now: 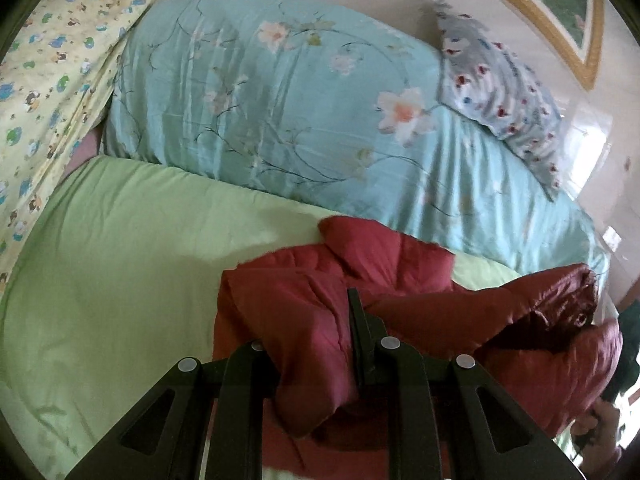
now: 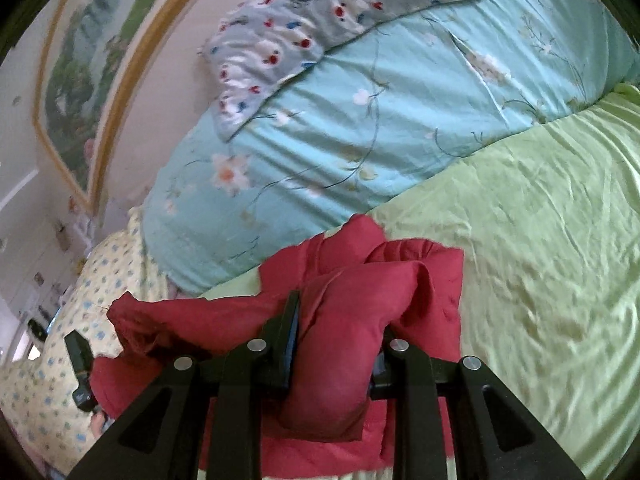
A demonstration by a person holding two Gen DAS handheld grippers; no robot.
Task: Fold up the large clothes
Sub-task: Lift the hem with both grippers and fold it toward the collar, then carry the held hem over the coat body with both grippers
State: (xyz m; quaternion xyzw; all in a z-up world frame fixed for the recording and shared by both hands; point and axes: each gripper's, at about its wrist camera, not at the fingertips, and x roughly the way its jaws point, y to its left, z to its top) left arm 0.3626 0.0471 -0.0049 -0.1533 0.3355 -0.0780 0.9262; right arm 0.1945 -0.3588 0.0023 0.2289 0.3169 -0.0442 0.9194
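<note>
Clearly both pinching: left gripper (image 1: 312, 344) and right gripper (image 2: 336, 340) clamp red padded jacket (image 1: 400, 292); soft, bulky, slippery; take hold at edges.

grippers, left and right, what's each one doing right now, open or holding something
Left gripper: shut on a fold of the red padded jacket.
Right gripper: shut on a thick bunch of the same jacket, above the green bedsheet.

The black two-finger left gripper (image 1: 316, 344) is clamped on the padded red jacket (image 1: 304, 320); the black right gripper (image 2: 340, 340) likewise pinches it.
</note>
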